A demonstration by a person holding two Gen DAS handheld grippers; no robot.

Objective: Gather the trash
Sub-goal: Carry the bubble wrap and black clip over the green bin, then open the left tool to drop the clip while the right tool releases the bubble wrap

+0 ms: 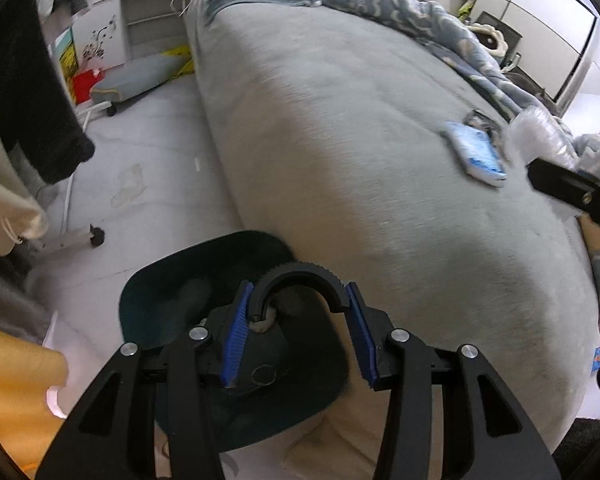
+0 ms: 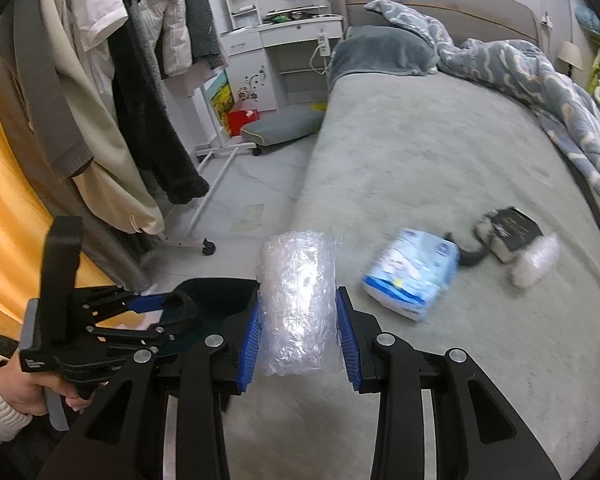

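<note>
My left gripper (image 1: 298,330) is shut on the curved black handle (image 1: 300,278) of a dark teal trash bin (image 1: 236,344) and holds the bin beside the bed's edge. It shows at lower left in the right wrist view (image 2: 156,308), with the bin (image 2: 220,292) behind it. My right gripper (image 2: 298,332) is shut on a roll of clear bubble wrap (image 2: 298,300), held over the bed near the bin; it also shows in the left wrist view (image 1: 536,136). A blue and white packet (image 2: 412,276) (image 1: 476,152) lies on the bed, a black box with clear wrap (image 2: 516,240) beyond it.
The grey bed (image 2: 440,160) fills the right, with a rumpled blue quilt (image 2: 540,76) at the far side. A clothes rack with hanging coats (image 2: 112,92) stands left on a wheeled base (image 2: 208,246). A white dresser (image 2: 284,40) and a floor cushion (image 2: 280,124) are behind.
</note>
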